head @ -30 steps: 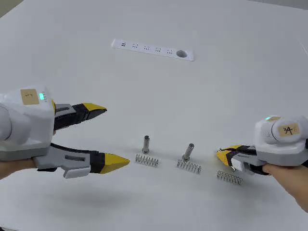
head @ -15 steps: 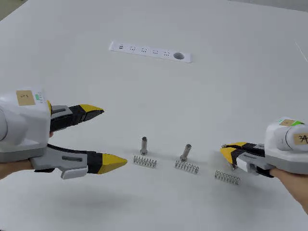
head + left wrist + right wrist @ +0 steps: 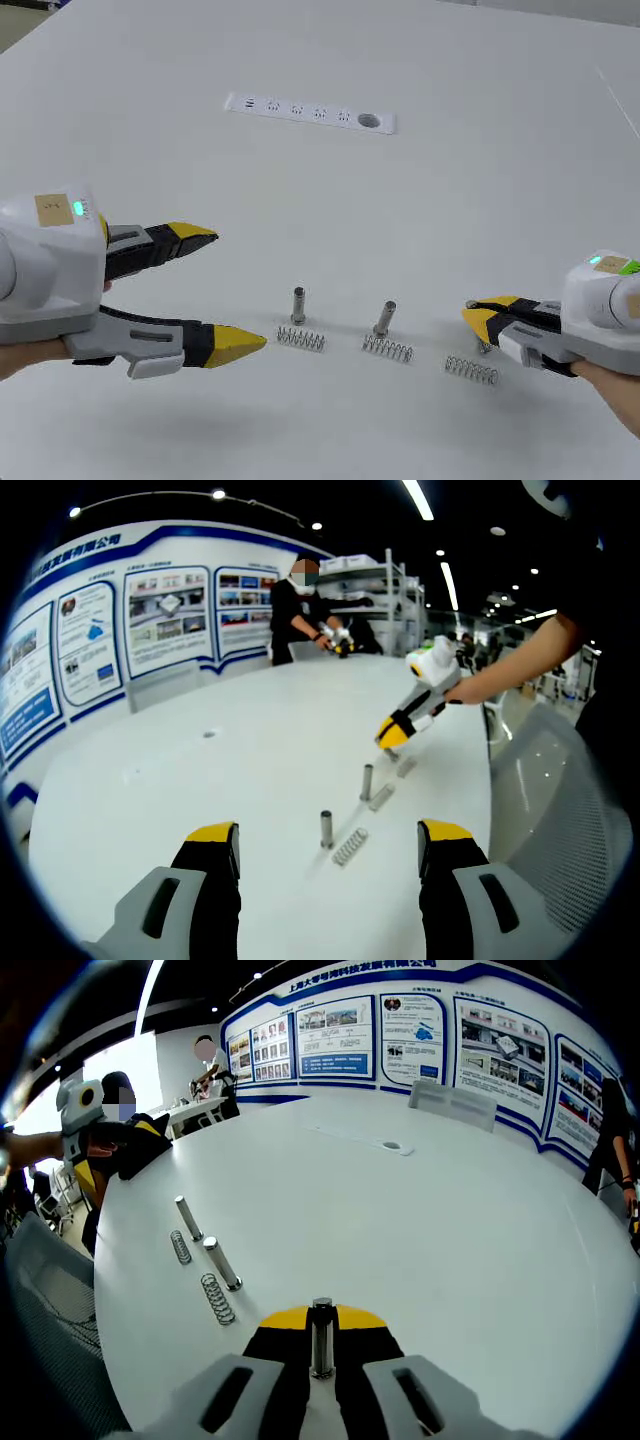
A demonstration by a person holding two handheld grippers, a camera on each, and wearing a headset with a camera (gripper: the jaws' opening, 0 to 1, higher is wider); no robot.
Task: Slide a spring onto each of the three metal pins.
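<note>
Metal pin point(image 3: 321, 1345), smooth and cylindrical, clamped in right claw point(image 3: 478, 314); left claw point(image 3: 232, 288) wide apart.

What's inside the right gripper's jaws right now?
One metal pin, upright, clamped by the right gripper. The jaws cover its lower end, so what it rests on can't be seen.

The left gripper point(image 3: 235, 288) is held level, its jaws spread wide and pointing across at the right gripper point(image 3: 478, 318). That one faces back, jaws pinched on a metal pin point(image 3: 321, 1338).
</note>
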